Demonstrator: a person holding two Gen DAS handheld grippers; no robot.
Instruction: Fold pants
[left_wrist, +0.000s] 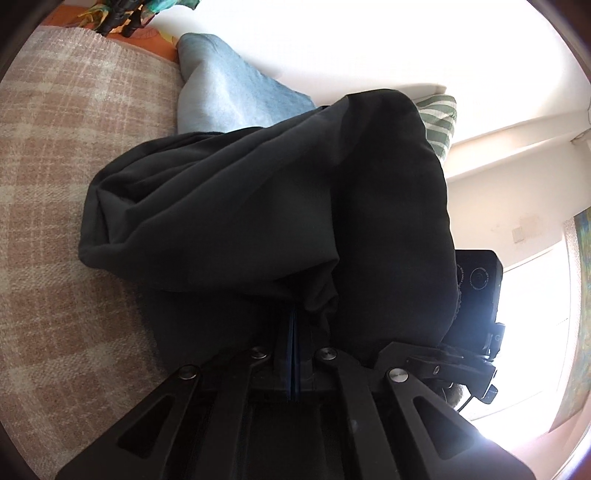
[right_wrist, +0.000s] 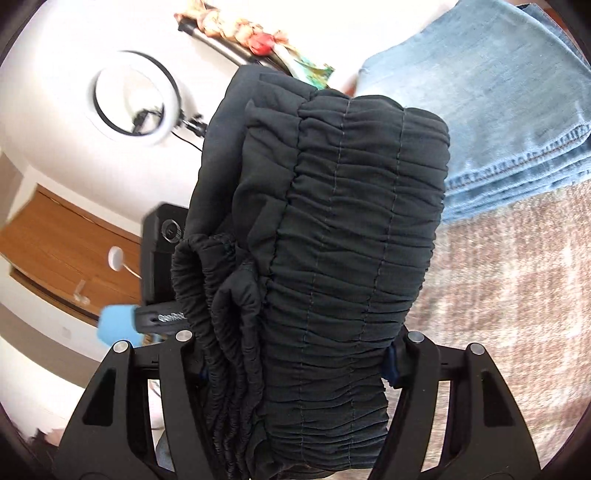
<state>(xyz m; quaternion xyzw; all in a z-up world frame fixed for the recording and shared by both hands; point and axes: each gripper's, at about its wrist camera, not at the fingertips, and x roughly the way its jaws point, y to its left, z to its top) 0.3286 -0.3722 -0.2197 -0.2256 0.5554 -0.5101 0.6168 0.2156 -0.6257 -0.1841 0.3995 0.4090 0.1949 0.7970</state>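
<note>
The black pants (left_wrist: 258, 206) hang bunched in front of the left wrist camera, above a pink plaid blanket (left_wrist: 55, 166). My left gripper (left_wrist: 293, 332) is shut on a fold of the black cloth; its blue pads are pressed together under the fabric. In the right wrist view the pants' gathered elastic waistband (right_wrist: 332, 240) fills the middle. My right gripper (right_wrist: 295, 362) is closed on the thick waistband bundle, which hides the fingertips. The other gripper's black camera body (right_wrist: 162, 251) shows just left of the pants.
Folded light blue jeans (left_wrist: 229, 85) lie on the blanket beyond the pants and also show in the right wrist view (right_wrist: 498, 110). A green striped garment (left_wrist: 439, 118) lies behind. A ring light (right_wrist: 136, 96) and a wooden door (right_wrist: 74, 240) stand by the white wall.
</note>
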